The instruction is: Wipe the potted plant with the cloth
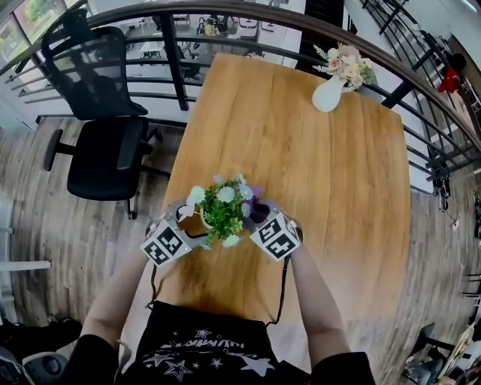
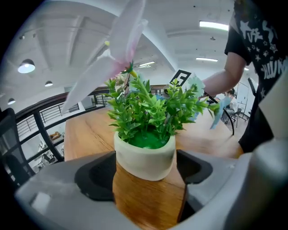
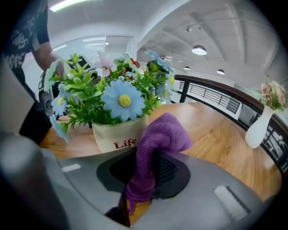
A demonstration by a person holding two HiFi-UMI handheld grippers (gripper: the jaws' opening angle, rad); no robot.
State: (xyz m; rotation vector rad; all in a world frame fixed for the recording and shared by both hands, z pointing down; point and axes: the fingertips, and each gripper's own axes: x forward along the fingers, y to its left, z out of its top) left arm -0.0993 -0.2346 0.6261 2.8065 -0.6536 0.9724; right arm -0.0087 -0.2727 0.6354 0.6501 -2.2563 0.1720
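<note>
A potted plant (image 1: pixel 223 207) with green leaves and pale blue and white flowers stands near the front edge of the wooden table (image 1: pixel 301 165). In the left gripper view its cream pot (image 2: pixel 144 157) sits between the wide-spread jaws of my left gripper (image 2: pixel 144 175), and a thin gap shows at the pads. My right gripper (image 3: pixel 146 173) is shut on a purple cloth (image 3: pixel 162 132), which bunches up just in front of the pot (image 3: pixel 114 134) printed "Life". In the head view the left gripper (image 1: pixel 192 223) flanks the plant on its left, and the right gripper (image 1: pixel 259 216) with the cloth (image 1: pixel 260 207) flanks it on its right.
A white vase of pink flowers (image 1: pixel 334 81) stands at the table's far right corner. A black office chair (image 1: pixel 101 128) is on the floor to the left. A curved dark railing (image 1: pixel 248 15) runs behind the table.
</note>
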